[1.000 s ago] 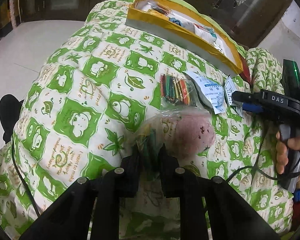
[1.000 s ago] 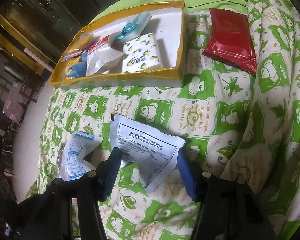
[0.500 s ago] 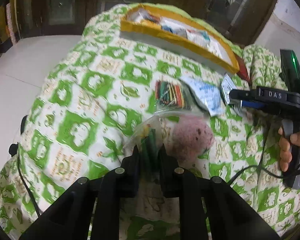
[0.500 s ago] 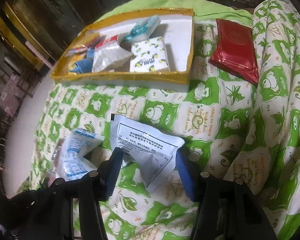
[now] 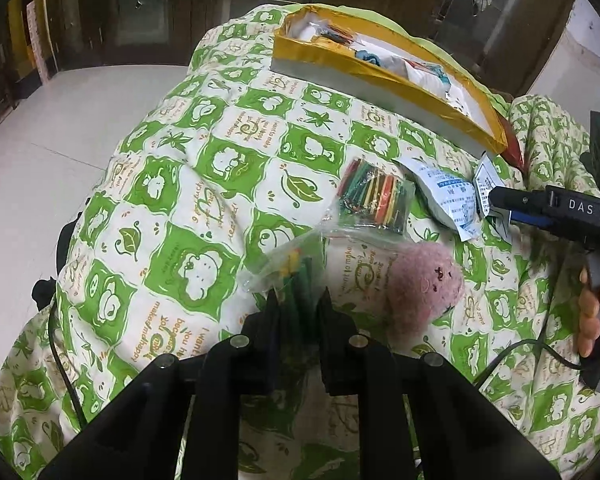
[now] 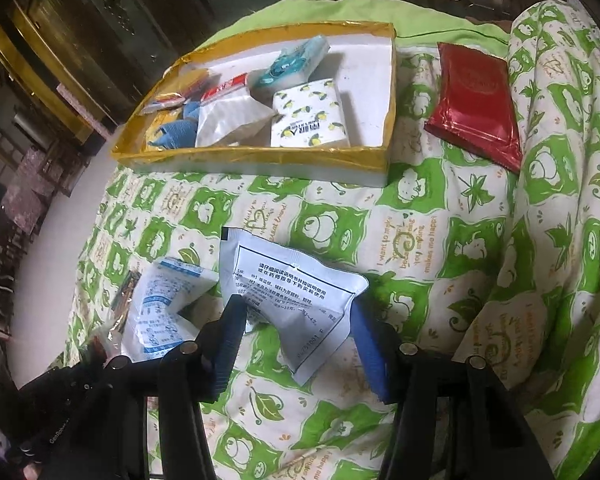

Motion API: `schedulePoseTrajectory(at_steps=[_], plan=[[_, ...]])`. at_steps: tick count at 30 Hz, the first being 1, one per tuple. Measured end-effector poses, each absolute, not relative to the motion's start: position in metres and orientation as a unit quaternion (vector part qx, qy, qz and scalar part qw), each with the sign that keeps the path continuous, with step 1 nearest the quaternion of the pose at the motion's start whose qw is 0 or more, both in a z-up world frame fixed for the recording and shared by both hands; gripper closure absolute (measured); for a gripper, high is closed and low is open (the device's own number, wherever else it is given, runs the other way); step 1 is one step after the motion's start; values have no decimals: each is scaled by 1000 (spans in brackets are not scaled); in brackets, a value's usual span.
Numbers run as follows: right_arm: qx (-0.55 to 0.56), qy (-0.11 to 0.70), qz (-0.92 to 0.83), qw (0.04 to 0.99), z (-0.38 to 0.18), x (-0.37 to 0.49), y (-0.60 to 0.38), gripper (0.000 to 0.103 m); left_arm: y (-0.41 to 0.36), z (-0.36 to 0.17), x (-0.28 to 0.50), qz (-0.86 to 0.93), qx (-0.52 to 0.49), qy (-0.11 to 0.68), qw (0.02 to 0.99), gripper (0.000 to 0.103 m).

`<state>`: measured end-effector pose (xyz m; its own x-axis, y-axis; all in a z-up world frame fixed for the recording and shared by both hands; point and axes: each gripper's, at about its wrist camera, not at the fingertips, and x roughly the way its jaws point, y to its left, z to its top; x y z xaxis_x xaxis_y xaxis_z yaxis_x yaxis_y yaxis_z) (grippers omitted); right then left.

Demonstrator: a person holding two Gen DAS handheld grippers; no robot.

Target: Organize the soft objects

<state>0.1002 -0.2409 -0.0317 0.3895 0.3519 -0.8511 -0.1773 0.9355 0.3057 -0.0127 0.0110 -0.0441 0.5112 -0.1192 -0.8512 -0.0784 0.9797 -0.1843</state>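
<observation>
Black and low over the quilt [image 5: 203, 184], the left gripper [image 5: 297, 300] pinches a crinkly clear bag [image 5: 295, 264] holding green sticks, a fuzzy pink plush [image 5: 422, 284] lying just to its right. Farther right, the right gripper [image 6: 295, 320] angles toward the gold-rimmed box [image 6: 259, 158], its blue pads [image 6: 229, 336] spread with a glossy white printed sachet [image 6: 291, 296] lying between them, its edges touching both. A red foil pouch [image 6: 476, 100] lies flat beside the box.
</observation>
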Motion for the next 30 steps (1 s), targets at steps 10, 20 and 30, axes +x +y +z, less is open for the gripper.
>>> schedulePoseTrajectory(at_steps=[10,20,30], plan=[[87,528,157,830,-32,100,-243,46,12,-45,-12,-11,-96,493,864,88],[87,527,156,831,-31,101,-244,46,10,-43,-14,-11,-96,492,865,88],[87,525,156,832,-30,100,-244,46,10,-40,-17,-14,-100,487,867,88]])
